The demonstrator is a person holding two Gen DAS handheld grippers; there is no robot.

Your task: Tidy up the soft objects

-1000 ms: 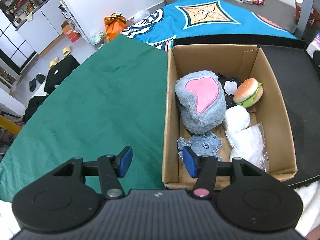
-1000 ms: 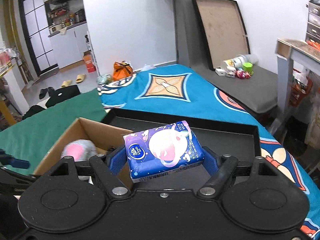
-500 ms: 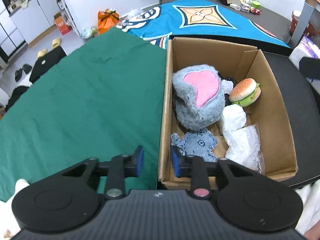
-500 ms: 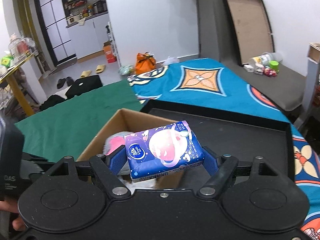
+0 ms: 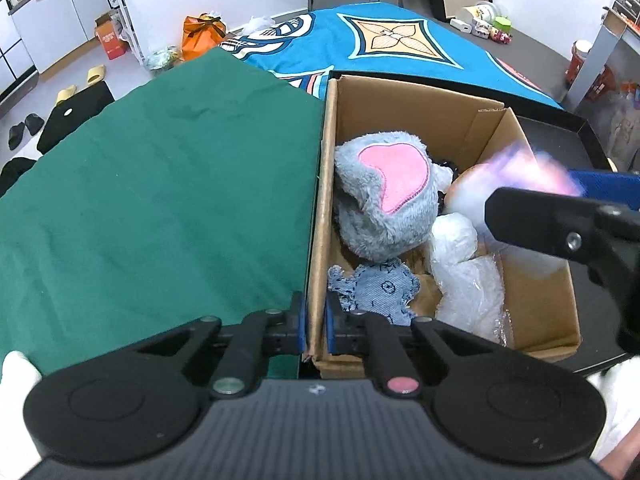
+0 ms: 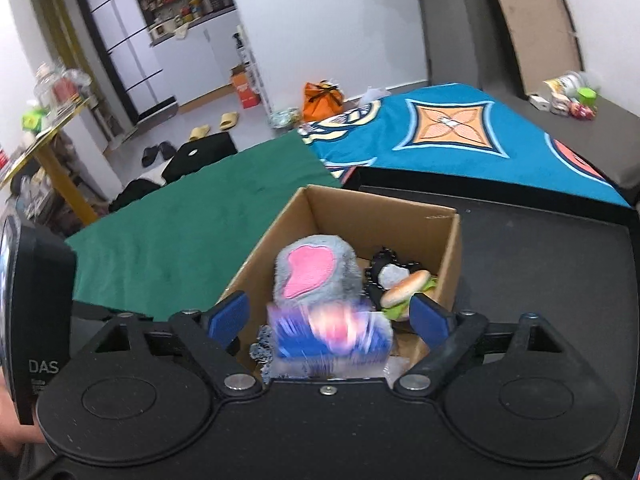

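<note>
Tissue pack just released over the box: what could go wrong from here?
1. The tissue pack, blurred between the opening right gripper fingers, may bounce off the grey plush and miss the box.
2. The left gripper, shut on the box wall, may tilt it.

Brown cardboard box (image 5: pixel 404 96); grey plush (image 5: pixel 384 204) with pink patch; pale blue denim toy (image 5: pixel 376 288); white crinkly bags (image 5: pixel 468 288); blurred purple-pink-white tissue pack (image 6: pixel 328 332); tan-bun, green-leaf burger toy (image 6: pixel 406 286); plain green cloth (image 5: pixel 160 184); teal rug (image 5: pixel 400 36), orange diamond motif.
</note>
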